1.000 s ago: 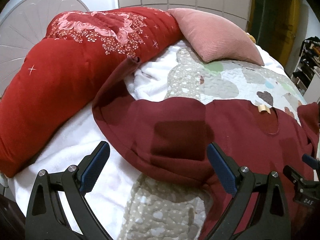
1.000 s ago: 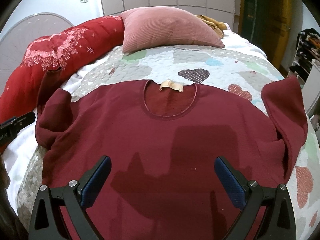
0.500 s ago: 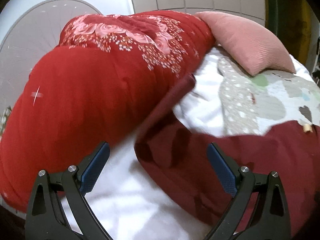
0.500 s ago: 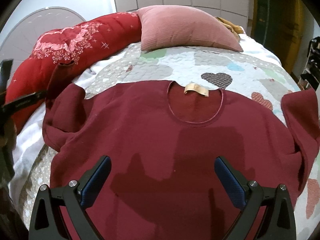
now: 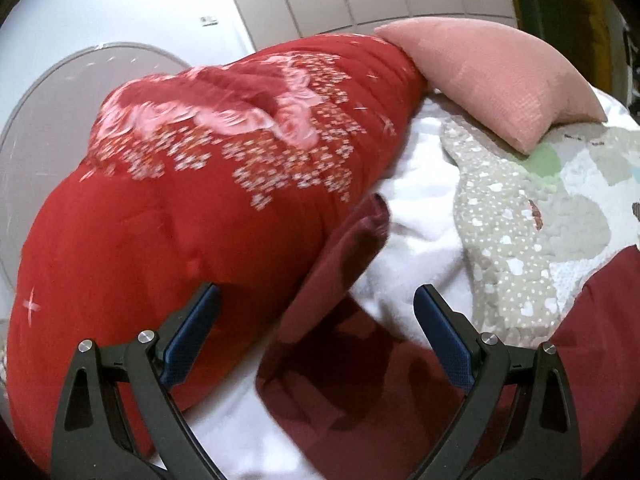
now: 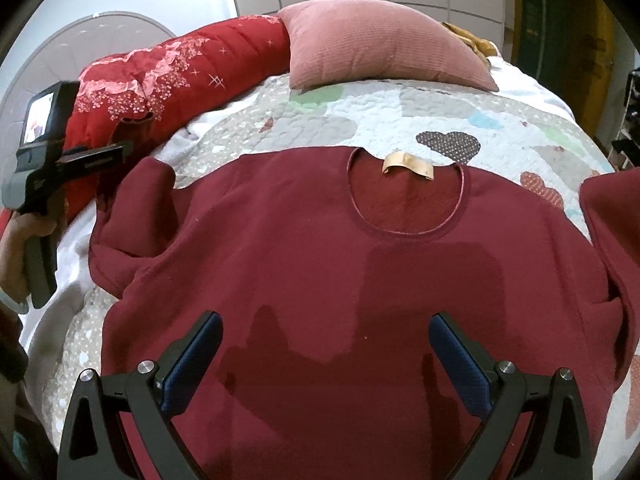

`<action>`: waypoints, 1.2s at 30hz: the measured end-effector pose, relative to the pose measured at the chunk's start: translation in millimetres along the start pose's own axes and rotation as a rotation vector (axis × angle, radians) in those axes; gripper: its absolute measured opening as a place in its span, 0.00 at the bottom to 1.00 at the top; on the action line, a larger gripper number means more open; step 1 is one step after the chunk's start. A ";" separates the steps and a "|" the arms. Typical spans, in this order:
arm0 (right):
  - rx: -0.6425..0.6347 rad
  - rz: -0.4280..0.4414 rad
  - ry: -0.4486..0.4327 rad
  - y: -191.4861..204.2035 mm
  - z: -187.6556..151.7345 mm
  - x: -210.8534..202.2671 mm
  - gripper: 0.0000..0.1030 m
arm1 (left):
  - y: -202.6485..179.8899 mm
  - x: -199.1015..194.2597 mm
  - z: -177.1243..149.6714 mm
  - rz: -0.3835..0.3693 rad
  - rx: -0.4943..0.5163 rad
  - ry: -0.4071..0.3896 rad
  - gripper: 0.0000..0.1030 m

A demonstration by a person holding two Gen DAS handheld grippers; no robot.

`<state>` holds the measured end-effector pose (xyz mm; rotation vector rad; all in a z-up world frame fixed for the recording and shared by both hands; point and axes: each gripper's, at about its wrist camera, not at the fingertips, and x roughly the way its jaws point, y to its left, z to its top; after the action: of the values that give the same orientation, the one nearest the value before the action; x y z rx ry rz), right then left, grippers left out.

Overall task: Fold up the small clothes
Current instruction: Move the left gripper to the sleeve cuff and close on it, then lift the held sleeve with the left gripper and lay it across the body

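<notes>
We see a maroon sweater (image 6: 360, 280) spread flat, front up, on the patchwork quilt (image 6: 400, 120) of a bed, its round neckline and tan label (image 6: 408, 162) toward the headboard. Its right sleeve (image 6: 608, 220) lies bent near the bed's right edge. Its left sleeve (image 5: 344, 256) is bunched at the shoulder and runs up toward the red floral comforter (image 5: 200, 184), its cuff resting against that roll.

Our right claw (image 6: 325, 354) hangs above the sweater's lower chest, its blue-padded fingers (image 6: 192, 360) spread wide with nothing between them; its shadow falls on the cloth below.

Our left claw (image 5: 316, 332) is over the left sleeve, next to the comforter, equally wide and empty; we cannot tell whether its pads (image 5: 192, 336) touch the fabric. From the right wrist view the left claw's body and camera screen show at the left edge, the hand (image 6: 24, 240) wrapped around its grip.

A white fleece blanket (image 5: 420, 200) shows between quilt and comforter. A pink ribbed cushion (image 6: 380, 44) rests at the head of the bed, touching the comforter's end, with a mustard cloth (image 6: 472, 40) just behind it.
</notes>
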<state>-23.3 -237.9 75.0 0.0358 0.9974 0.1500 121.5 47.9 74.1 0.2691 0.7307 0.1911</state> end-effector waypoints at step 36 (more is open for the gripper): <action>0.007 0.025 -0.024 6.4 -3.6 -16.3 0.99 | 77.3 -36.4 16.4 -0.172 -0.222 0.076 0.06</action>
<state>-35.7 -234.0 87.3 0.0563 0.9743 0.1683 100.0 108.7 132.5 -0.0129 0.7964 0.1185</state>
